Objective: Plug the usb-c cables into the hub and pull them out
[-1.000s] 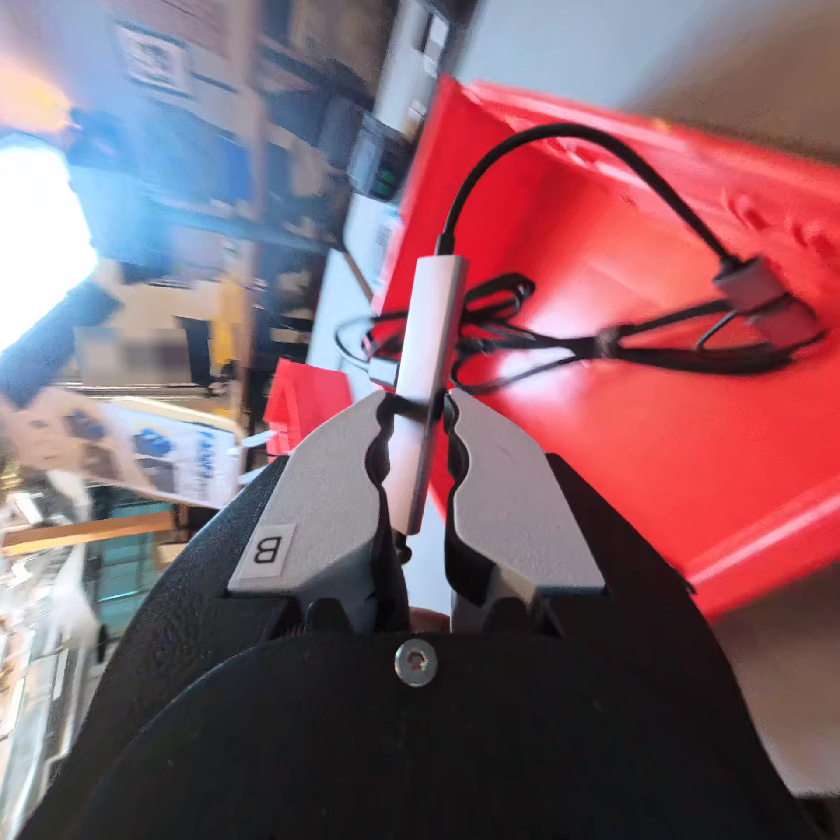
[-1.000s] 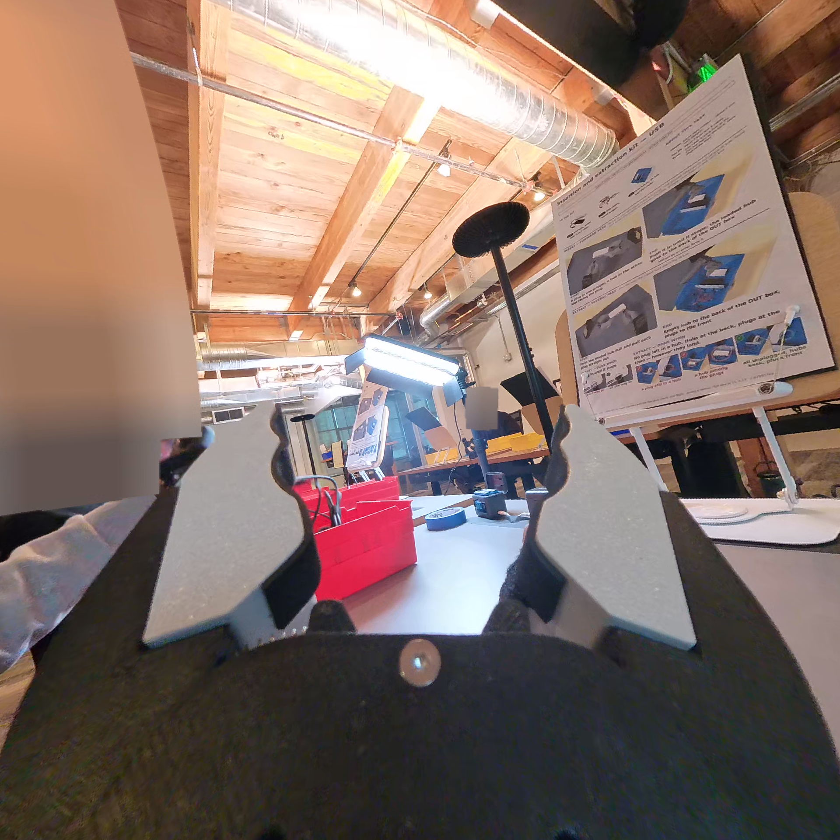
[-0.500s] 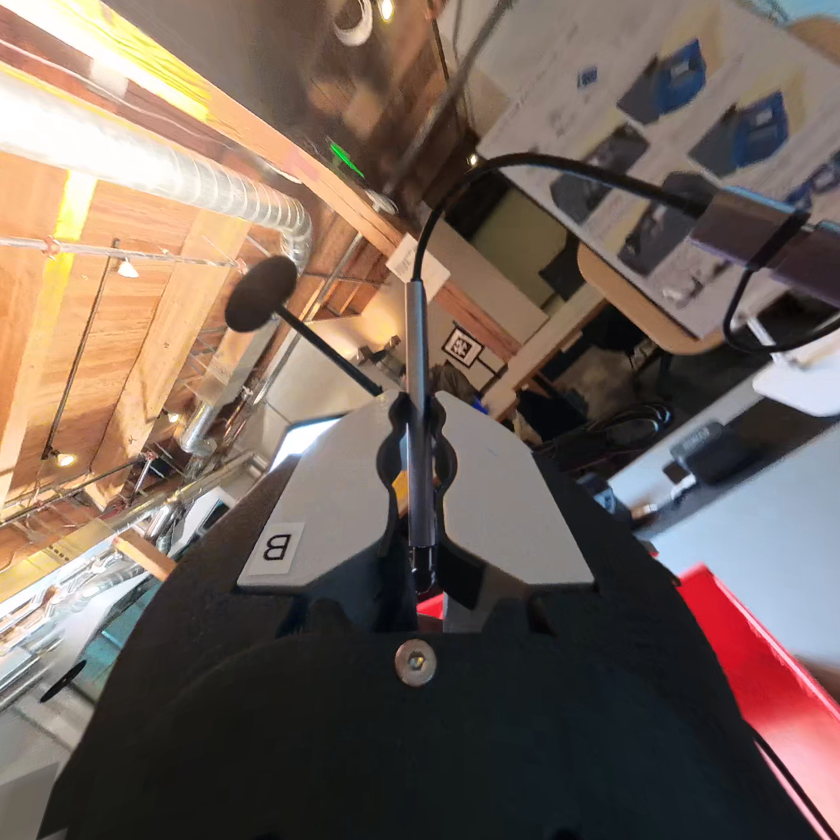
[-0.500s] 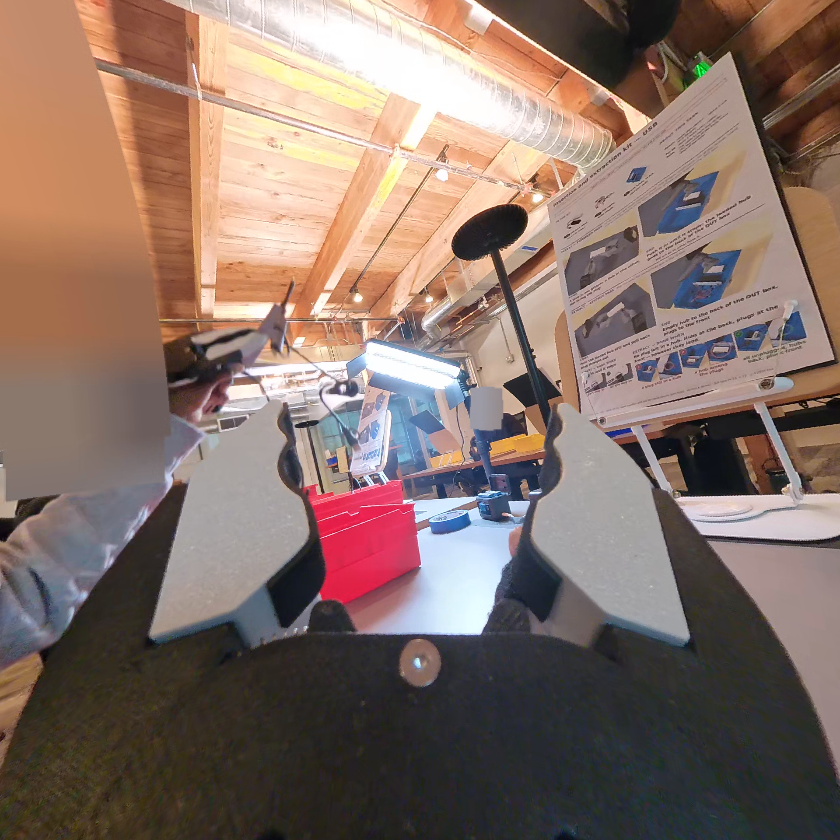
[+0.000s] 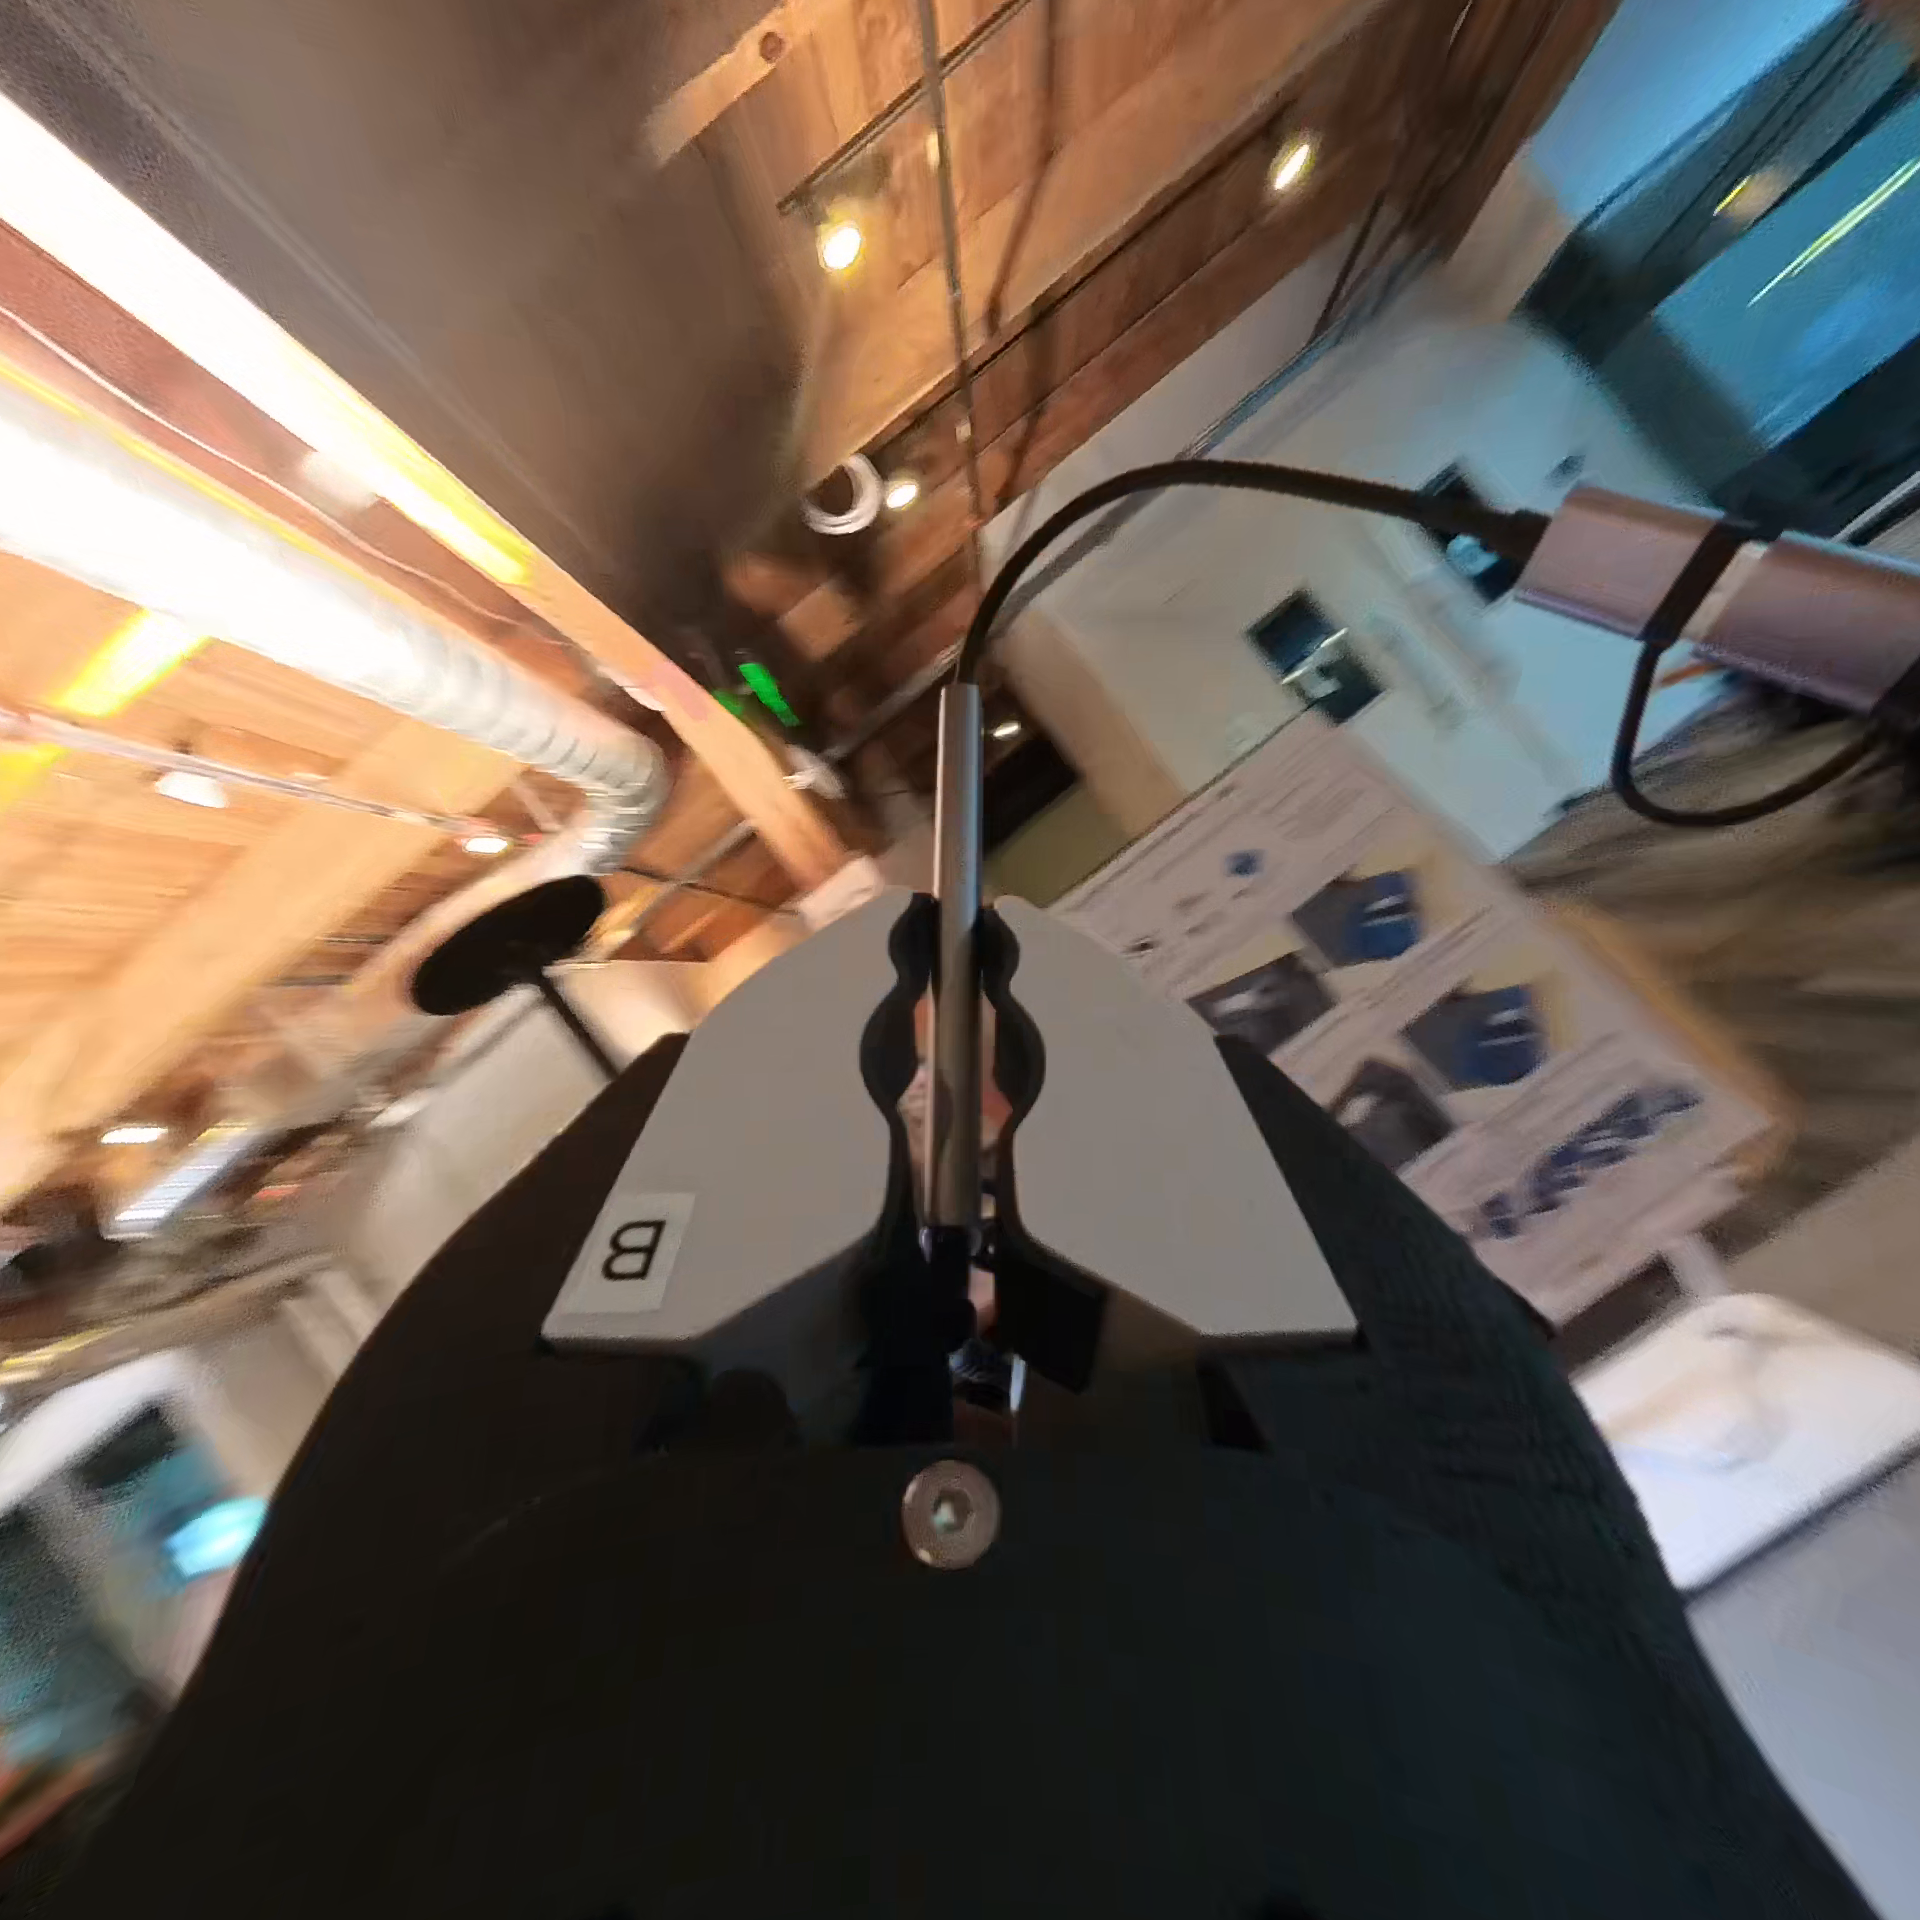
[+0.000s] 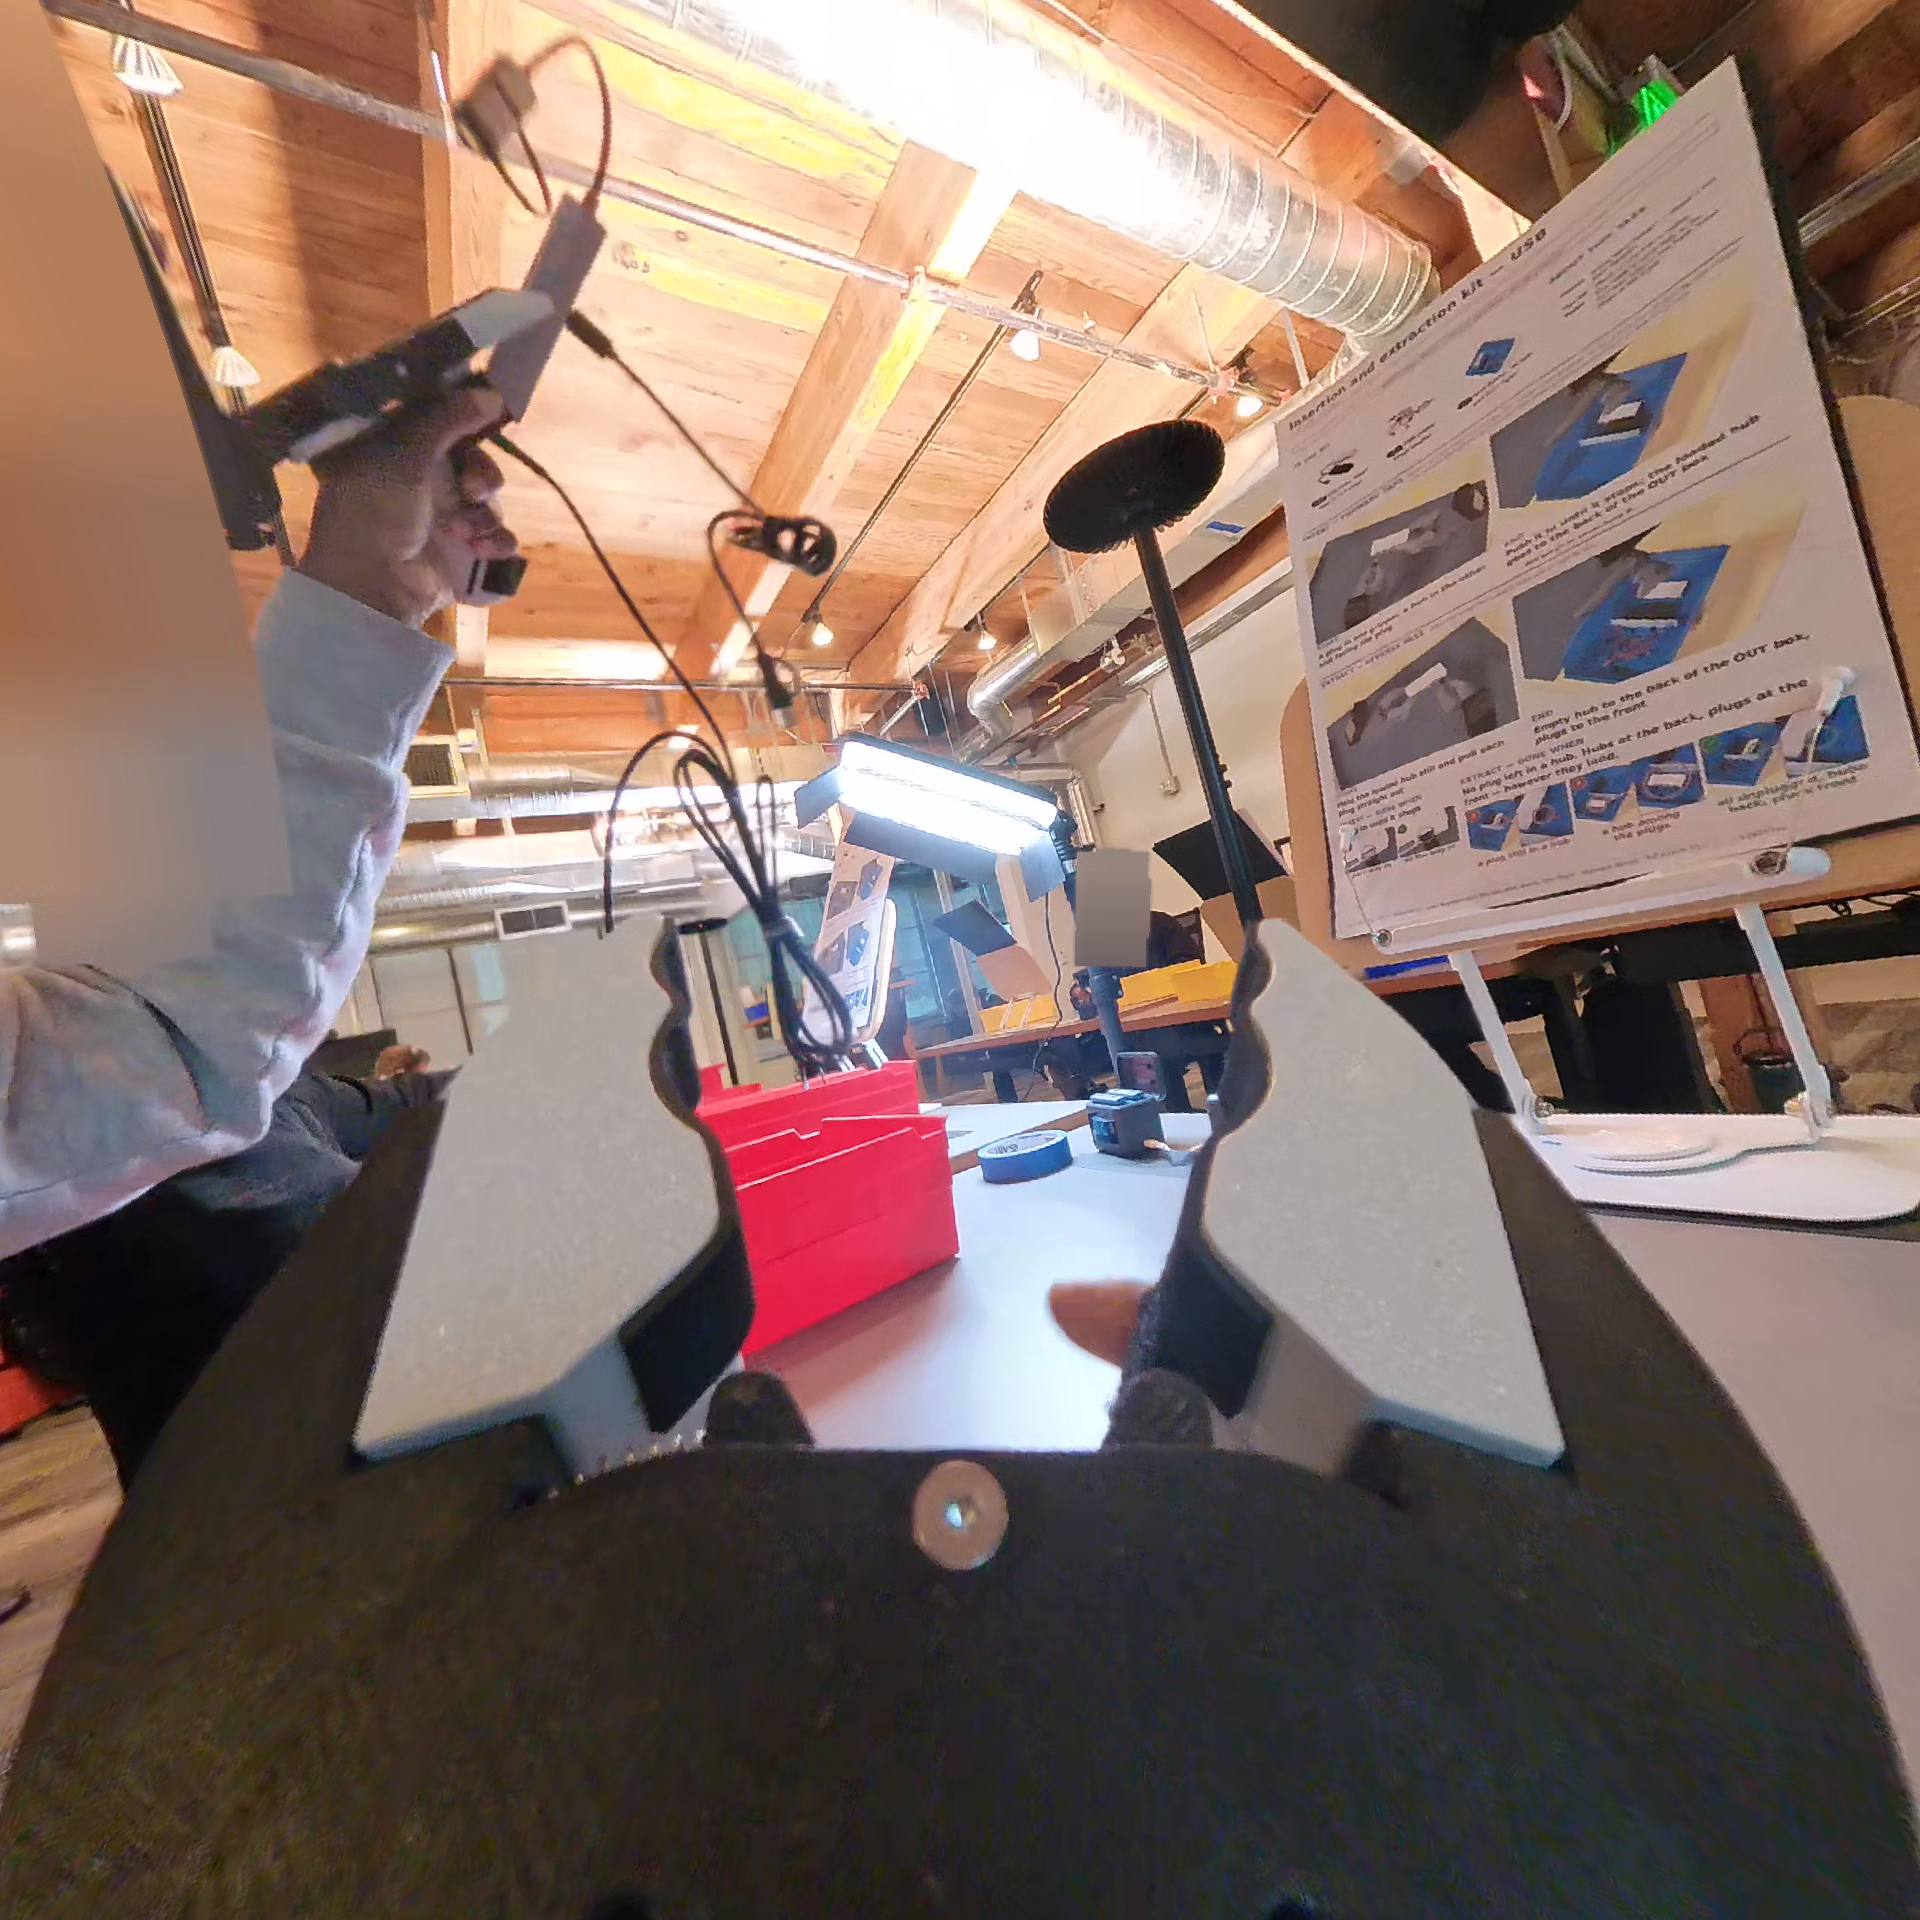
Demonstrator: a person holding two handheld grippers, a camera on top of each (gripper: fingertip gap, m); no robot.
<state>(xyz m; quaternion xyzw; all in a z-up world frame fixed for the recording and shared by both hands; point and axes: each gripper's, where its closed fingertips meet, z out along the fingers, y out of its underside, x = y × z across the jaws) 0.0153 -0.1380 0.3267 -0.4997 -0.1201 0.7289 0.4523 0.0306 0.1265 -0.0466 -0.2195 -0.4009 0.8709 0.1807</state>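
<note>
Your left gripper (image 5: 956, 935) has its fingers pinched on the slim silver metal hub (image 5: 957, 883), held edge-on and raised high above the bench, pointing up toward the ceiling. The hub's own short black lead (image 5: 1143, 499) arcs from its far end to a pinkish metal adapter plug (image 5: 1704, 592) that swings free at upper right. In the right wrist view, thin black usb-c cables (image 6: 727, 790) dangle from the raised hub, one bundled in a loop hanging just above the red plastic bins (image 6: 831, 1164).

Your right gripper (image 6: 956, 1049) sits low over the bench with its fingers spread wide and nothing between them.

You appear to be in the pull-out half: the hub is lifted clear and cables hang from it. Next you likely need to bring the hub lower and steadier, then close the right fingers on one plug body near the port and draw it straight along the port axis. The left view is smeared, so I cannot tell which ports are filled.

The pale grey bench (image 6: 1039, 1236) also carries a blue tape roll (image 6: 1023, 1155) and a white-based stand with an instruction poster (image 6: 1558, 520). Overhead are timber beams and a silver duct (image 6: 1143, 177).
</note>
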